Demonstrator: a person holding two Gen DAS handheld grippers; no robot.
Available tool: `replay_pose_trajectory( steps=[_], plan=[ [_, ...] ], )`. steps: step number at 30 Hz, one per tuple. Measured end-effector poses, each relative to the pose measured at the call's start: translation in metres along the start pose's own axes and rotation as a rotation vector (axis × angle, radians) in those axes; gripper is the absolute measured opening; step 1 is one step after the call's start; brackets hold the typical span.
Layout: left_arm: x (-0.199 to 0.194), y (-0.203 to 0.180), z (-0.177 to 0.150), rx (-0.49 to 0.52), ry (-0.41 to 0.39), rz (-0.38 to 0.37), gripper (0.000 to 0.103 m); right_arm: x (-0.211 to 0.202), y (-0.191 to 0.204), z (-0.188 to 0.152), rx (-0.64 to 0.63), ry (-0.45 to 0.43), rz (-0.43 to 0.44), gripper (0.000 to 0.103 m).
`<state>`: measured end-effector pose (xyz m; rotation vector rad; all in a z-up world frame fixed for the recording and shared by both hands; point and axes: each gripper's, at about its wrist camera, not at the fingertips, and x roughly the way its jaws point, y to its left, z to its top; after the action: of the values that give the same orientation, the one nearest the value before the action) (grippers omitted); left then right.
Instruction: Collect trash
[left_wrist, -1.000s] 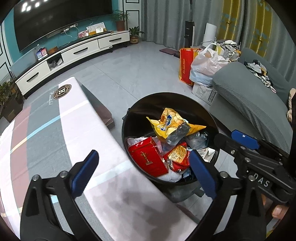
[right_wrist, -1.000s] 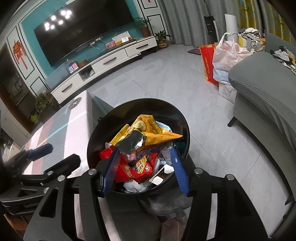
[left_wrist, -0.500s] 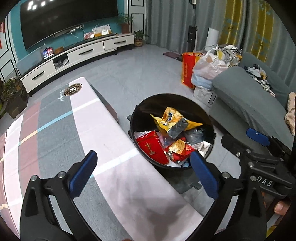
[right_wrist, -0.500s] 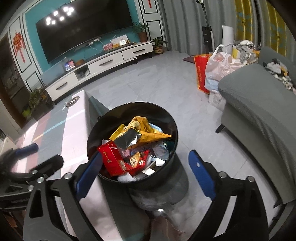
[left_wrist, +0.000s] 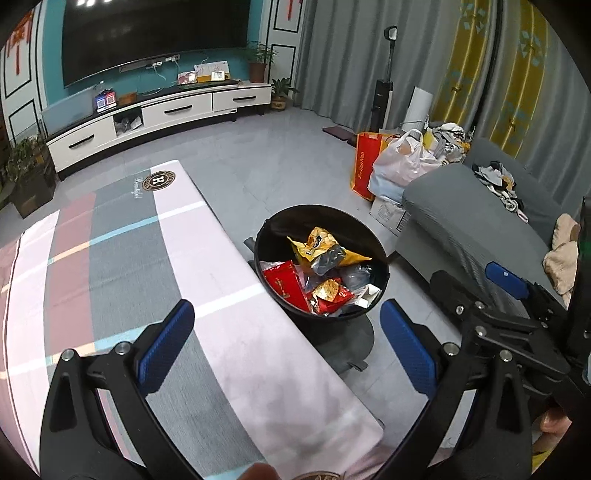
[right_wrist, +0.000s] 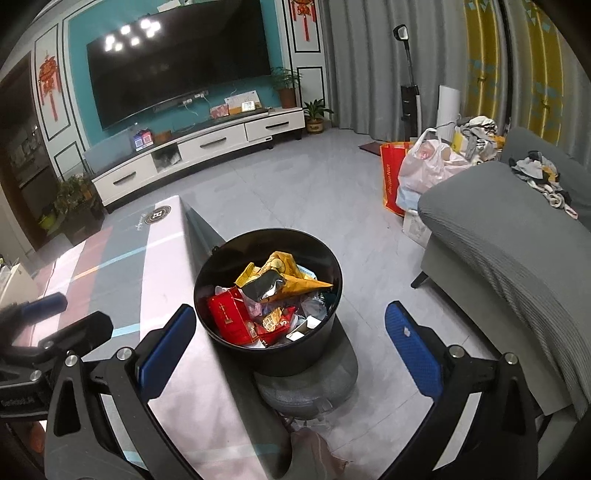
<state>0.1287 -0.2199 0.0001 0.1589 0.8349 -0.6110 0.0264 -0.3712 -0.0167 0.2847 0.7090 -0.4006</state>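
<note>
Both claws are gaping wide and holding nothing: the left claw (left_wrist: 286, 341), and the right claw (right_wrist: 290, 343), still opening. The trash (right_wrist: 266, 299) is sitting in the bin (right_wrist: 295, 356) beside the counter (left_wrist: 122, 258).

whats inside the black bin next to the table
The black bin holds a crumpled yellow snack bag on top, a red box and smaller wrappers. Whatever lies beneath that pile is covered.
</note>
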Motion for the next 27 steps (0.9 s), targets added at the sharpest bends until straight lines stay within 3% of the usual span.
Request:
replay_pose_trajectory(
  steps=[3,8,19,23,27],
  plan=[
    [-0.012,-0.002,-0.002,0.009,-0.019,0.033,0.1,-0.01,0.001,-0.001,0.017,-0.012,0.01,0.1],
    [-0.025,-0.006,-0.005,0.009,-0.03,0.025,0.1,-0.03,0.011,-0.002,0.002,-0.068,-0.061,0.1],
    [-0.049,-0.013,-0.001,-0.018,-0.075,0.081,0.1,-0.057,0.0,0.002,0.063,-0.012,-0.123,0.1],
    [-0.05,-0.017,0.002,-0.008,-0.068,0.144,0.1,-0.059,0.0,0.002,0.051,0.023,-0.111,0.1],
    [-0.047,-0.012,0.005,-0.035,-0.038,0.15,0.1,-0.061,0.001,0.002,0.043,0.042,-0.101,0.1]
  ],
)
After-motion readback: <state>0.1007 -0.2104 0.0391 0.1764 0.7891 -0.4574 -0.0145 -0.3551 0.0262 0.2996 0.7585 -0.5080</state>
